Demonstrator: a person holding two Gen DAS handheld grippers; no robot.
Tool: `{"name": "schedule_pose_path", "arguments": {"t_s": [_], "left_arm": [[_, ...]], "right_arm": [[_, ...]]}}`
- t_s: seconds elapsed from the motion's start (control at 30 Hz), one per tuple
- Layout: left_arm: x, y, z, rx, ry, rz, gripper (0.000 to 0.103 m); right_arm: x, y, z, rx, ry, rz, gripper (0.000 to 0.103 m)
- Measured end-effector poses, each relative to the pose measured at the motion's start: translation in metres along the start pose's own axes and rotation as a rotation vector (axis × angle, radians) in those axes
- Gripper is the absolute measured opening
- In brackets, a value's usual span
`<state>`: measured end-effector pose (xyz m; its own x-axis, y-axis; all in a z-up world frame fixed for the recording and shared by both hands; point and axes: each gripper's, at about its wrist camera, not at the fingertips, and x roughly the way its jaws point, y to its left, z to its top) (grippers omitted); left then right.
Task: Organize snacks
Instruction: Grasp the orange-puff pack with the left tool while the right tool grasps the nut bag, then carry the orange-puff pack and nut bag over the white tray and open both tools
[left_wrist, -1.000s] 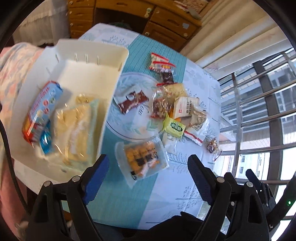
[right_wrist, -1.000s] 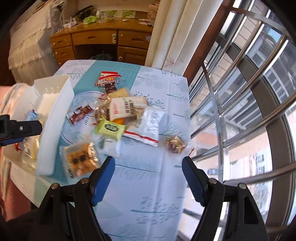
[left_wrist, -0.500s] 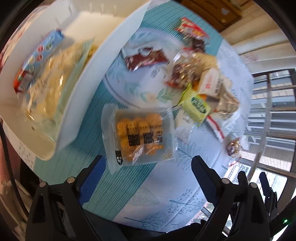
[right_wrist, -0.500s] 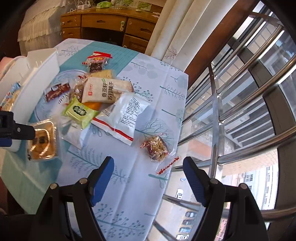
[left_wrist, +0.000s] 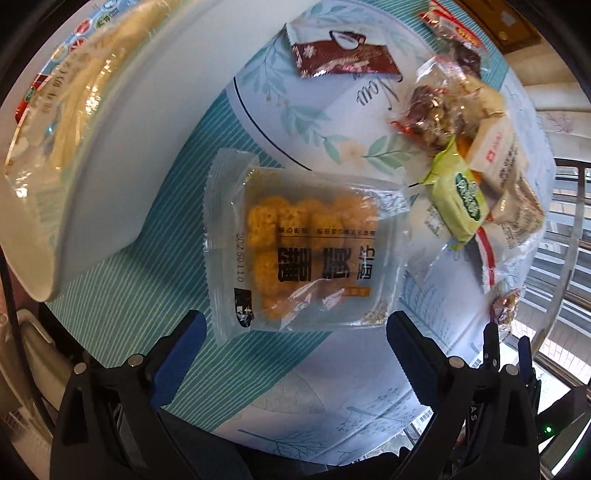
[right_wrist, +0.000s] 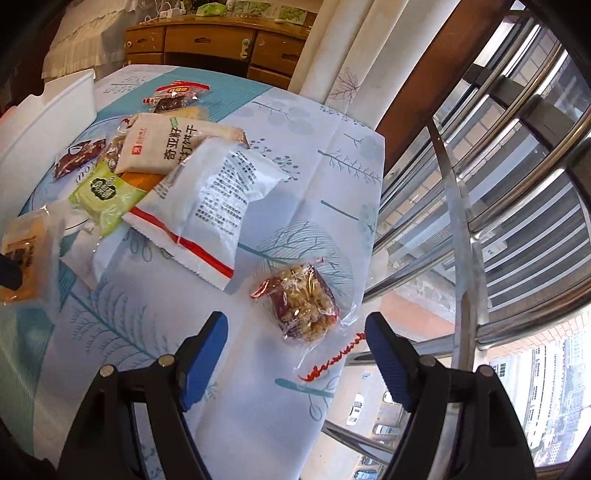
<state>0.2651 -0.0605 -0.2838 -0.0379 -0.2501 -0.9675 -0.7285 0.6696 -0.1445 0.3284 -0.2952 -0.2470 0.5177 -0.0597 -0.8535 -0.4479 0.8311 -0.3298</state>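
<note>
Dual pick lining up: one snack packet per gripper, nothing held yet.

Left gripper (left_wrist: 291, 330) wide, jaws just been opening, only the near edge of the clear packet of yellow puffs (left_wrist: 304, 245) reaching between the blue tips, pads not touching. Packet flat on the counter (left_wrist: 280, 384), centre of left view, white bin (left_wrist: 110, 155) just beside at upper left with snacks already inside. Best to straddle the packet body, not the thin seal flap, before closing. Right gripper (right_wrist: 297, 332) fairly wide and empty, above the red-ended nut bar (right_wrist: 304, 306) lying lower centre of right view, near the counter edge by the window. Worth closing across the short side, gently; film likely slippery and crushable.
</note>
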Motion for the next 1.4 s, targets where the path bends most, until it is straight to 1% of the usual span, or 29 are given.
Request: {"name": "schedule_pose_path", "arguments": {"t_s": [0.07, 0.17, 0.23, 0.27, 0.4, 0.47, 0.53, 0.57, 0.6, 0.63, 0.67, 0.77, 0.83, 0.87, 0.93, 1.03, 1.2, 1.23, 1.4], "left_arm": [[0.004, -0.001, 0.003, -0.001, 0.007, 0.013, 0.098], [0.010, -0.001, 0.010, -0.027, 0.022, 0.033, 0.101], [0.014, 0.000, 0.016, -0.053, 0.035, 0.040, 0.102], [0.014, -0.001, 0.017, -0.059, 0.038, 0.041, 0.103], [0.013, -0.005, 0.025, -0.072, 0.023, 0.049, 0.103], [0.013, -0.006, 0.030, -0.082, 0.018, 0.045, 0.103], [0.014, -0.008, 0.036, -0.096, 0.018, 0.038, 0.103], [0.014, -0.006, 0.037, -0.102, 0.019, 0.034, 0.103], [0.015, -0.006, 0.039, -0.112, 0.021, 0.033, 0.103], [0.015, -0.005, 0.041, -0.116, 0.022, 0.030, 0.103], [0.021, -0.013, 0.043, -0.121, 0.022, 0.028, 0.103], [0.021, -0.011, 0.045, -0.122, 0.018, 0.016, 0.100], [0.022, -0.009, 0.042, -0.127, 0.017, 0.005, 0.092], [0.021, -0.008, 0.042, -0.130, 0.015, 0.008, 0.090], [0.018, -0.009, 0.043, -0.124, 0.009, 0.009, 0.086], [0.015, -0.010, 0.035, -0.103, 0.005, 0.017, 0.080], [0.008, -0.011, 0.024, -0.058, 0.014, 0.060, 0.078], [0.004, -0.011, 0.019, -0.040, 0.007, 0.057, 0.078], [-0.024, -0.022, 0.000, 0.090, -0.115, 0.034, 0.078]], "right_arm": [[0.011, 0.001, -0.002, -0.010, 0.009, -0.006, 0.077], [0.022, 0.001, -0.004, -0.008, 0.017, -0.001, 0.077], [0.027, 0.001, -0.004, -0.007, 0.017, 0.013, 0.077], [0.026, 0.001, -0.004, -0.004, 0.001, 0.015, 0.077], [0.032, -0.002, 0.001, 0.021, -0.002, 0.045, 0.077], [0.033, -0.004, 0.003, 0.031, -0.001, 0.073, 0.073], [0.034, -0.005, 0.004, 0.030, -0.001, 0.101, 0.063], [0.033, -0.003, 0.002, 0.026, -0.003, 0.119, 0.060], [0.032, -0.003, 0.002, 0.020, -0.005, 0.113, 0.053], [0.032, -0.002, 0.002, 0.012, -0.008, 0.104, 0.050], [0.032, -0.001, 0.001, 0.008, -0.008, 0.104, 0.049], [0.032, -0.002, 0.001, 0.011, 0.000, 0.112, 0.048], [0.031, -0.001, 0.001, 0.006, 0.008, 0.112, 0.047], [0.031, -0.001, 0.001, 0.004, 0.011, 0.111, 0.047], [0.031, 0.000, 0.002, 0.006, 0.024, 0.111, 0.046], [0.029, 0.003, 0.000, 0.020, 0.038, 0.118, 0.046], [0.022, 0.008, -0.002, 0.082, 0.060, 0.168, 0.046], [0.020, 0.010, -0.002, 0.091, 0.064, 0.179, 0.046], [0.008, 0.021, -0.003, 0.155, 0.114, 0.252, 0.046]]}}
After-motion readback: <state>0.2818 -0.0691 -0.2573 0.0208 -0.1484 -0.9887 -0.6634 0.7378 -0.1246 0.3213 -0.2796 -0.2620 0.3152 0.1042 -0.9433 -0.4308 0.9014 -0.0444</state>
